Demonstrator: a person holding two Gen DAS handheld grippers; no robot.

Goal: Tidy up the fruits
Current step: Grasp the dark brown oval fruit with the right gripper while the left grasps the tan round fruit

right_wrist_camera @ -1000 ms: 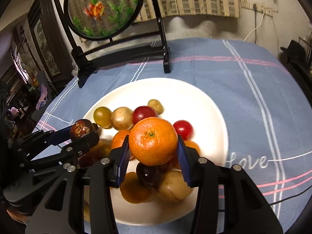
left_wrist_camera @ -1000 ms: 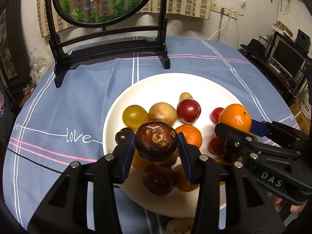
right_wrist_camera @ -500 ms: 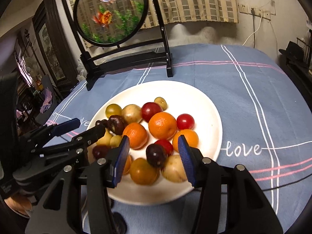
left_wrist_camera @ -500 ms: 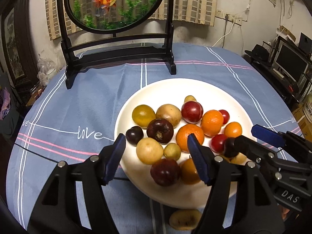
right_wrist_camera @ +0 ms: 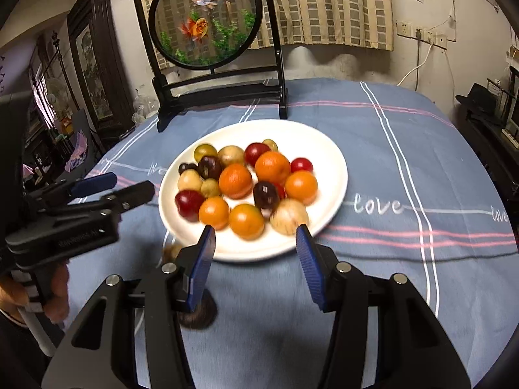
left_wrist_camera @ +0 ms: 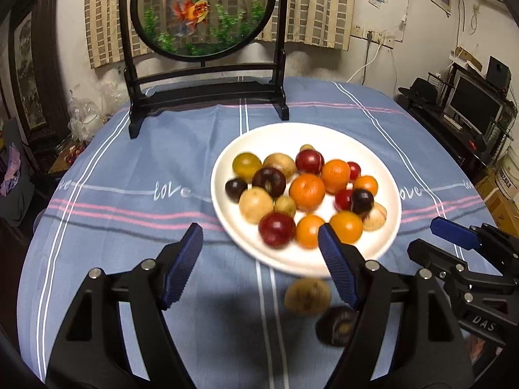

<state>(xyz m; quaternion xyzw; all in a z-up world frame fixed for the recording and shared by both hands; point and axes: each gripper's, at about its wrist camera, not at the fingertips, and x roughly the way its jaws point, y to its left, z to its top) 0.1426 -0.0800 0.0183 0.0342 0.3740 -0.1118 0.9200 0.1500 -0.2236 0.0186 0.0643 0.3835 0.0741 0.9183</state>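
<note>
Both grippers empty, fingers apart: left gripper (left_wrist_camera: 259, 262), right gripper (right_wrist_camera: 256, 253). Most fruit piled on white plate (left_wrist_camera: 387, 236), mid-bench. Two strays on the cloth by the plate's near rim: tan fruit (left_wrist_camera: 307, 296), dark fruit (left_wrist_camera: 337, 325). Next move, likely: grab a stray, plate it.

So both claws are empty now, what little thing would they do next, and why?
Probably lower the left gripper onto the yellowish fruit on the blue cloth just short of the white plate. A dark fruit lies off the plate beside it, while the rest sit piled on the plate. Both the left and the right gripper are open and hold nothing.
</note>
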